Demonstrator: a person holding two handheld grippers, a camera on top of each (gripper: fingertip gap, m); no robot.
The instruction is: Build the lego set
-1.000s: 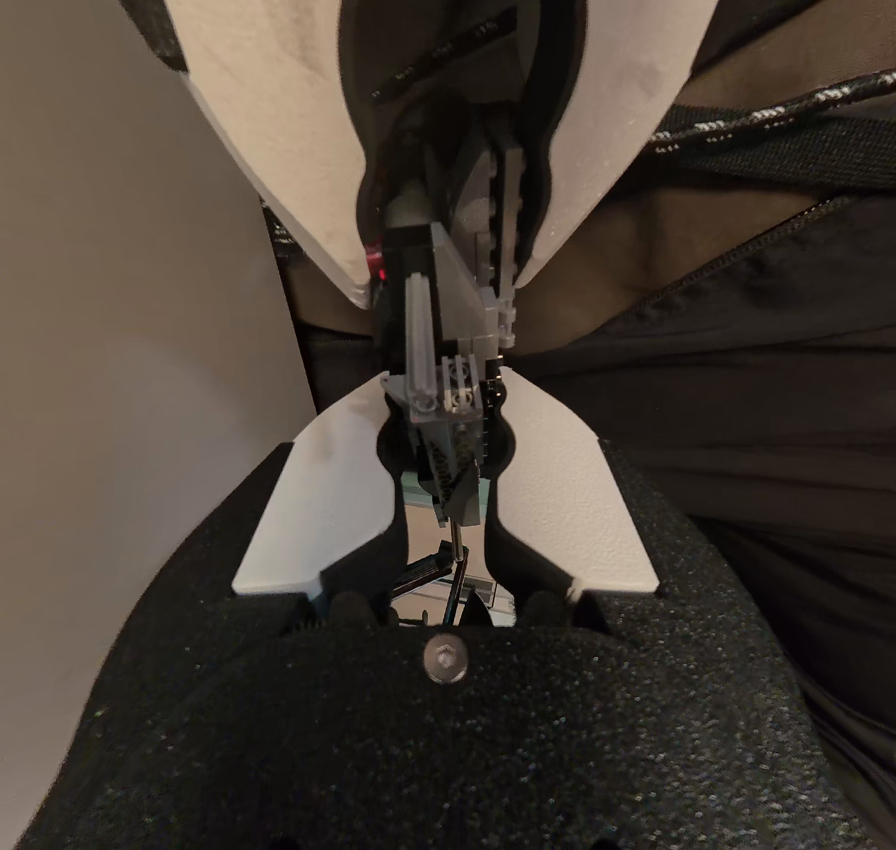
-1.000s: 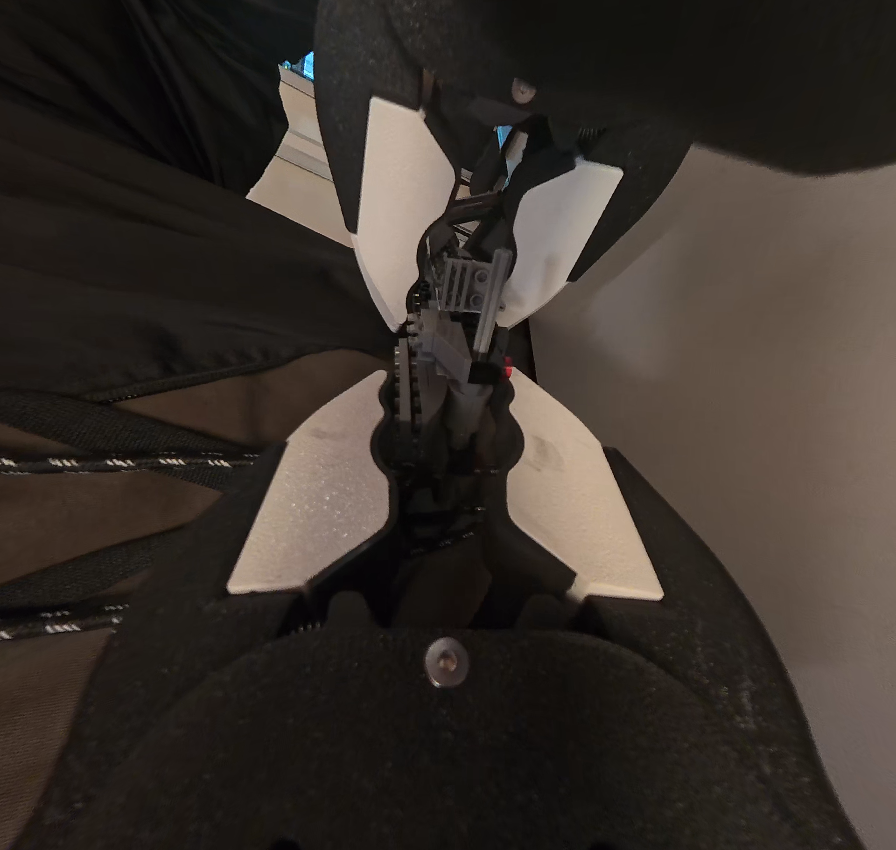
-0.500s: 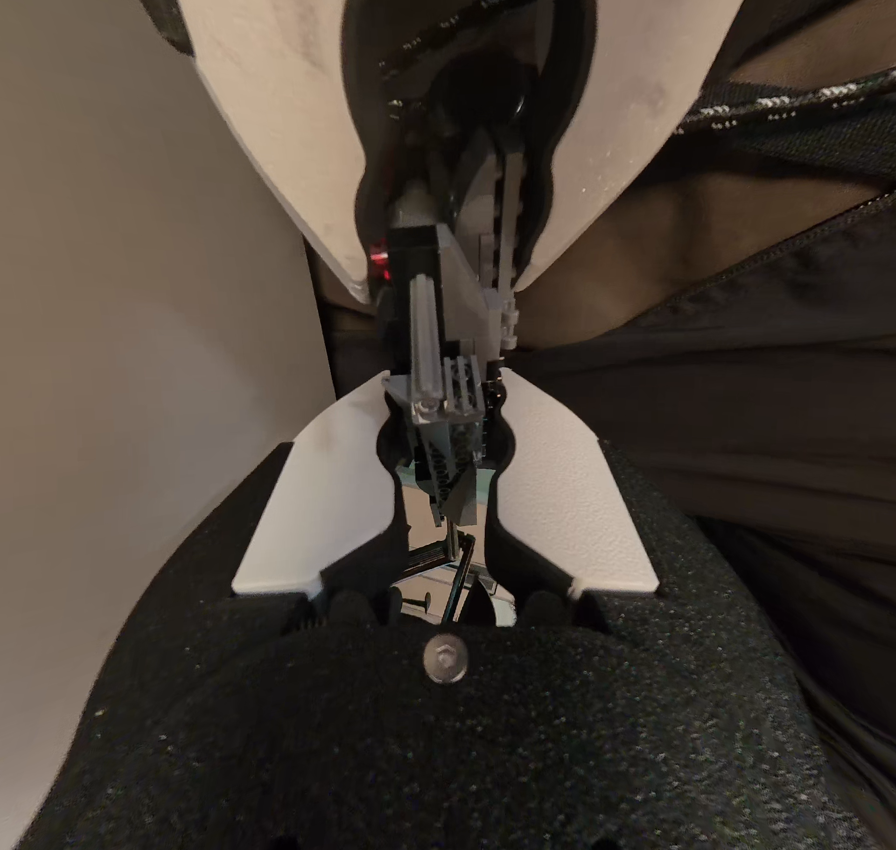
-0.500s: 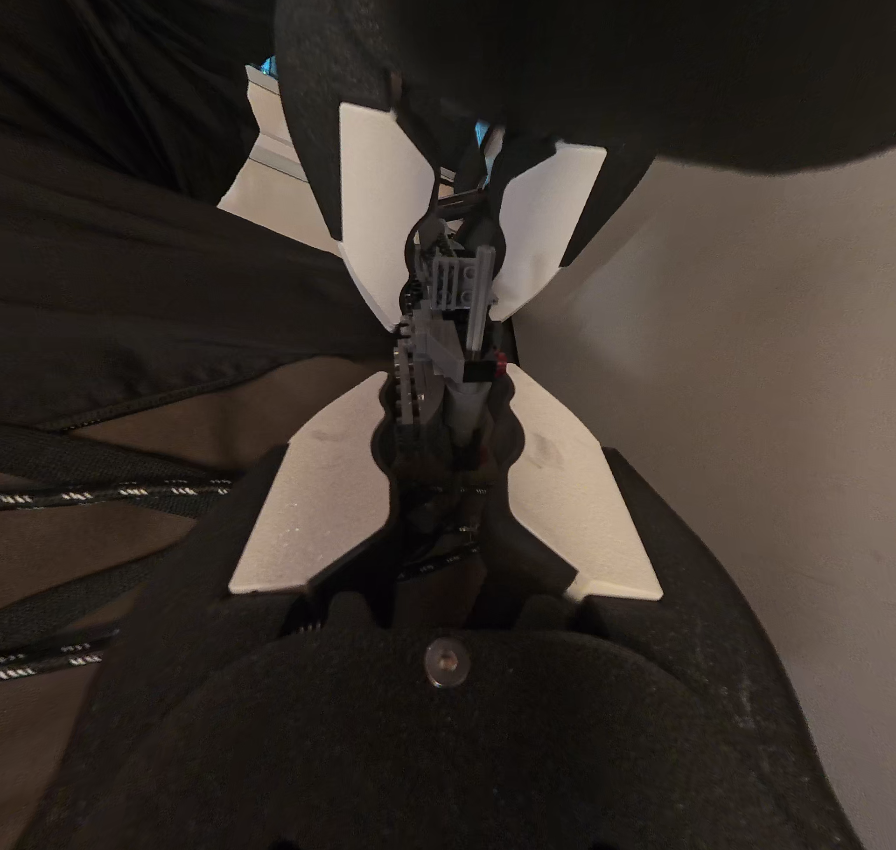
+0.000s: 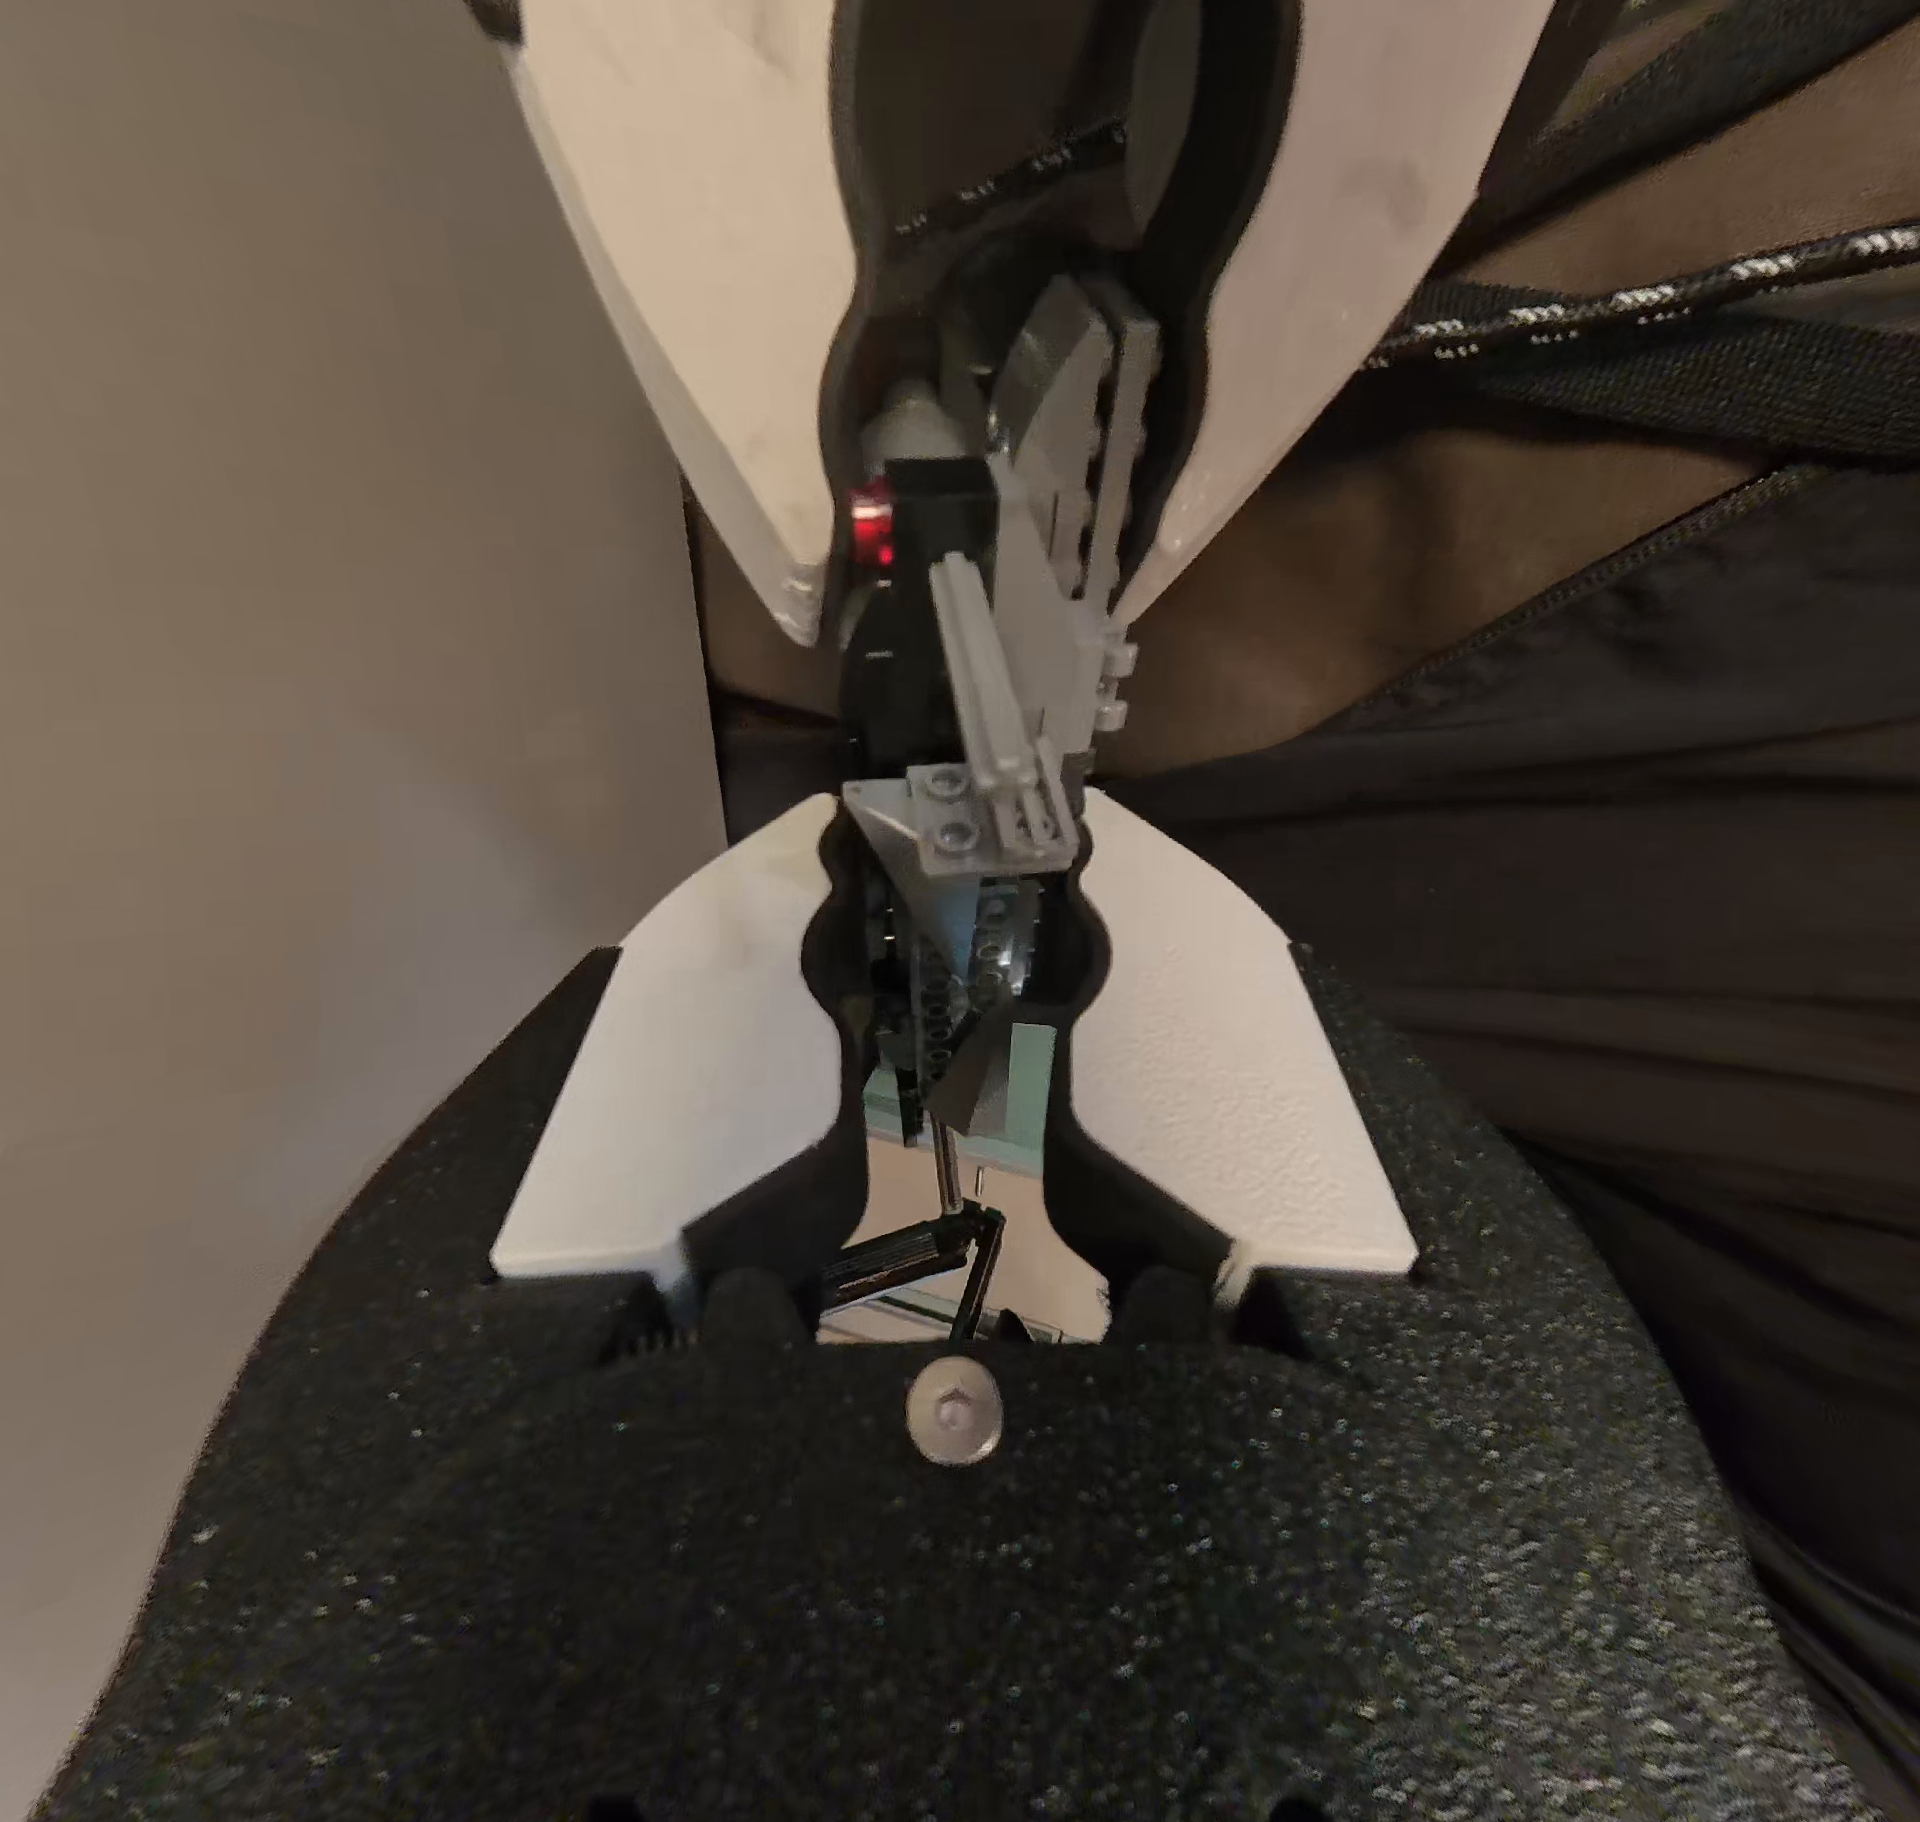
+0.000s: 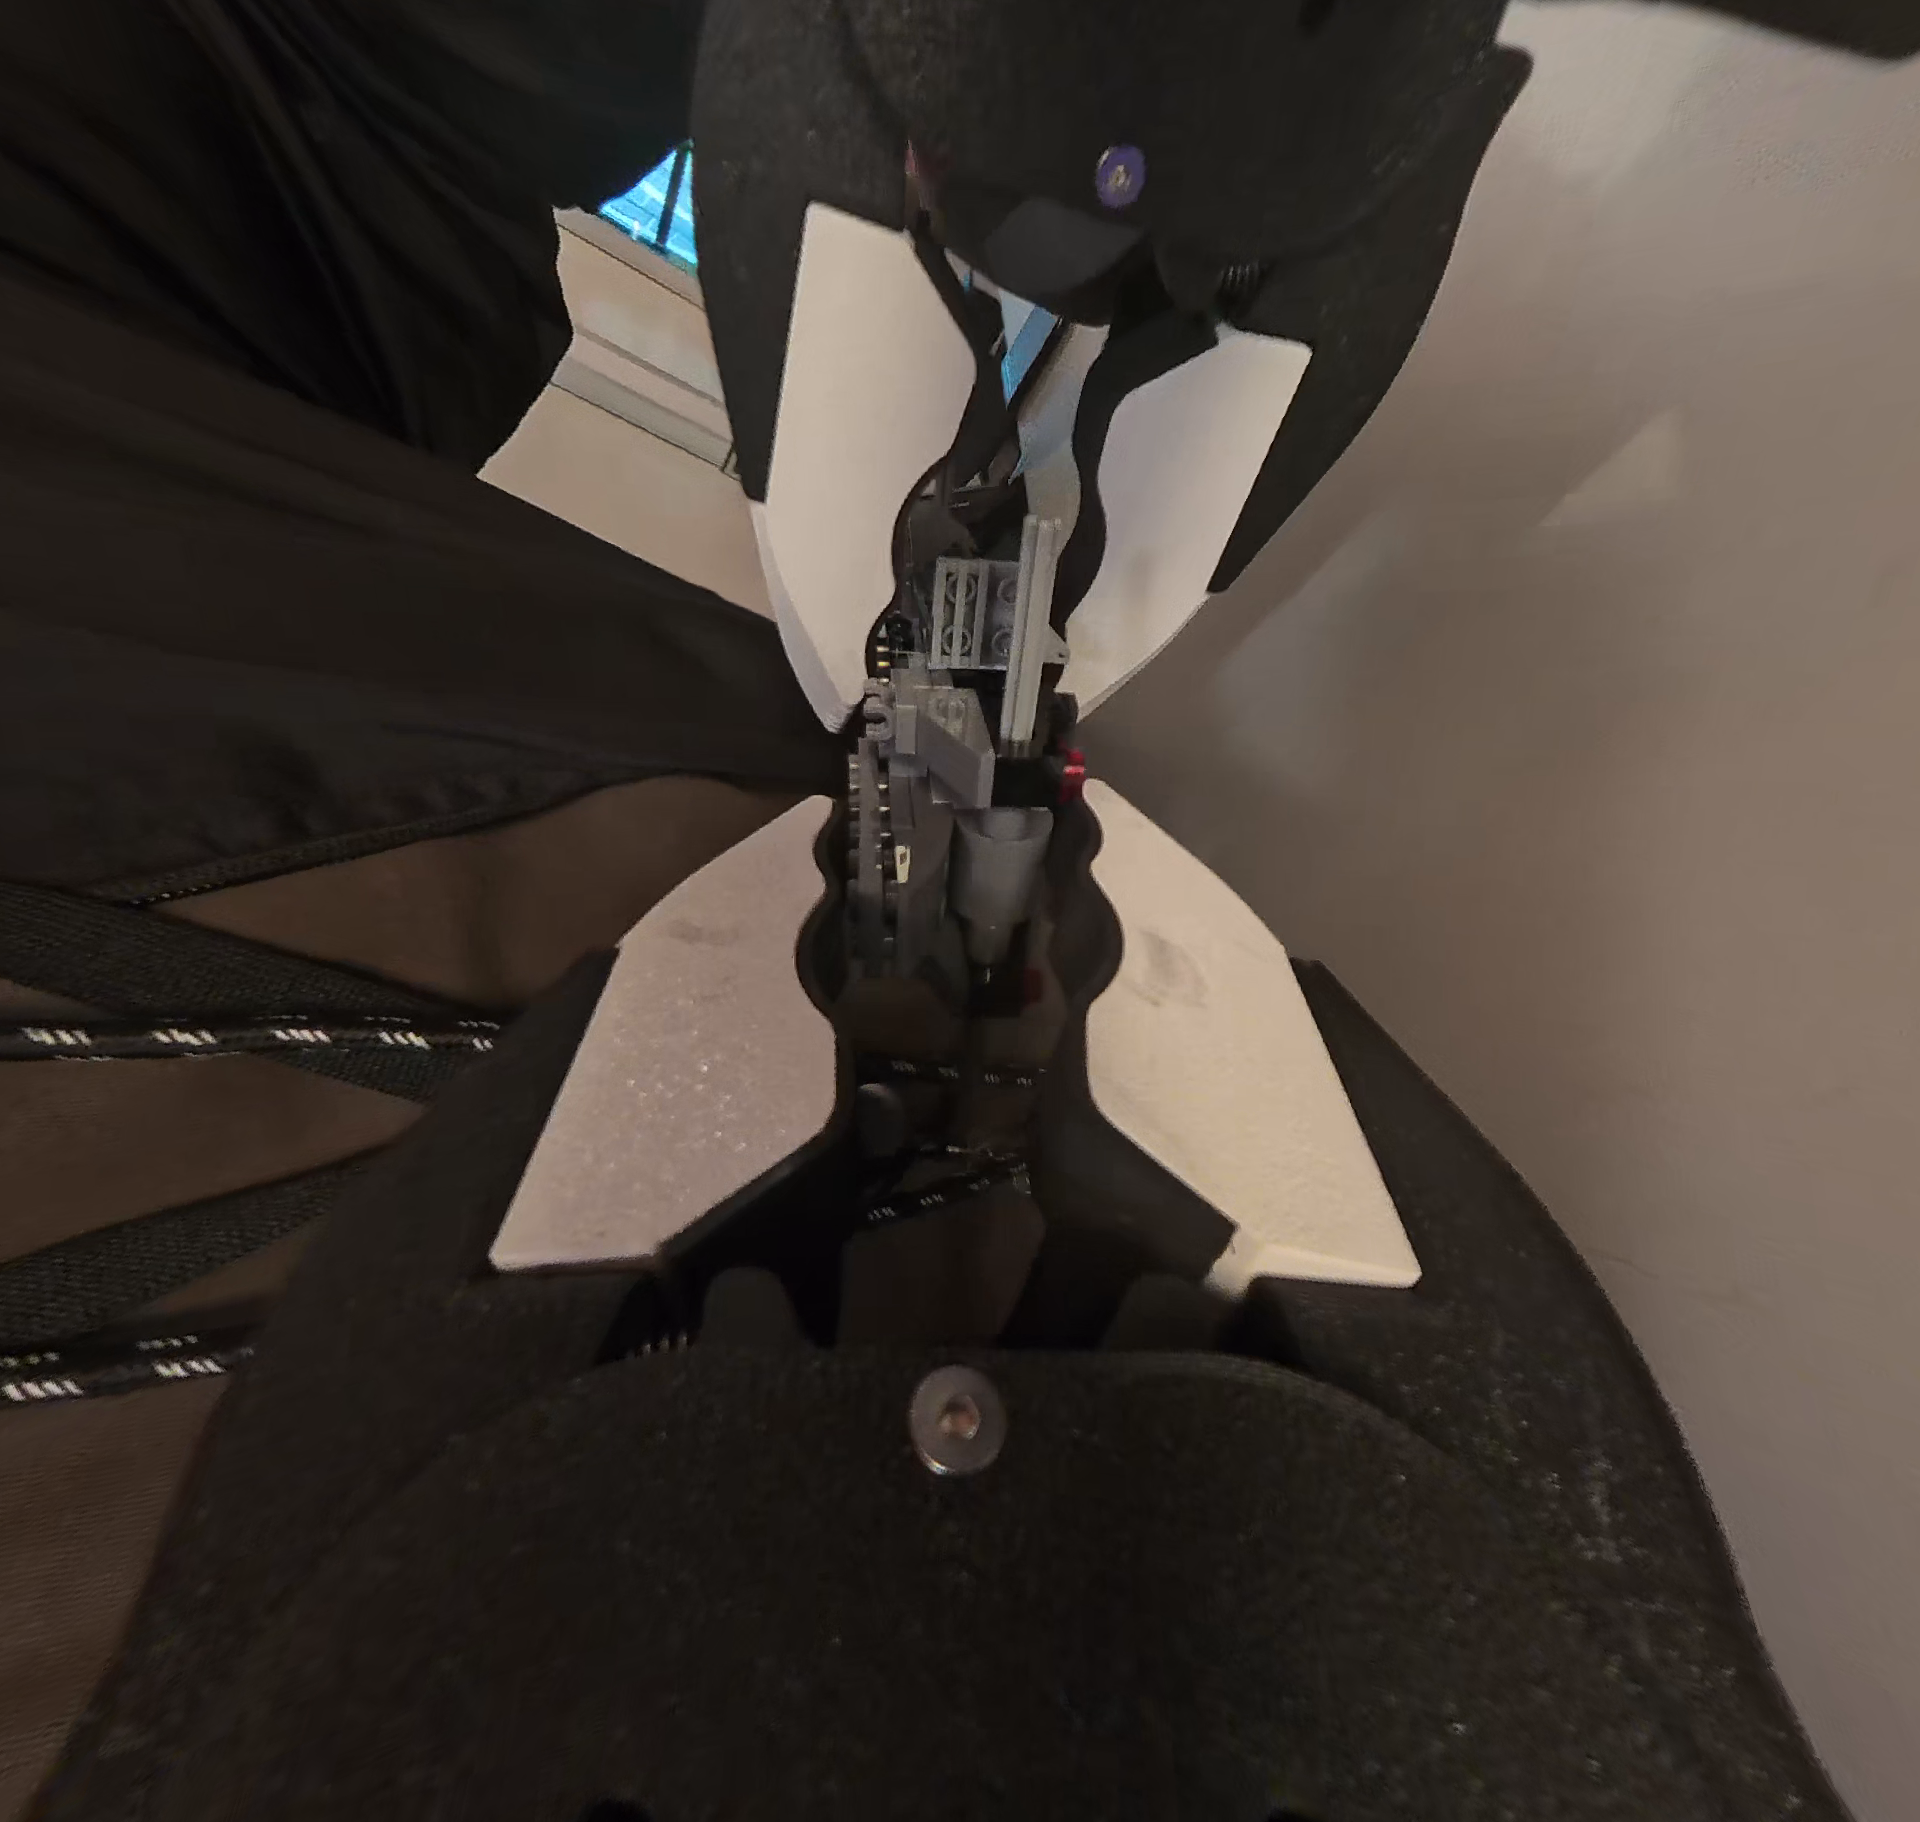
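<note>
Beige wall (image 5: pixel 312 629) and dark clothing (image 5: pixel 1558 941) framed two grippers facing each other. Left gripper (image 5: pixel 956 837) and right gripper (image 6: pixel 951 827) each clamped opposite ends of one grey brick model (image 5: pixel 1023 692), held between them.

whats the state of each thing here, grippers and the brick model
left gripper: shut on the near end of the brick model, pads against its sides
right gripper: shut on the opposite end of the same model
grey and black brick model: assembled, held in the air between the two facing grippers, a grey bar tilted along it
person's dark clothing: close behind the grippers
</note>
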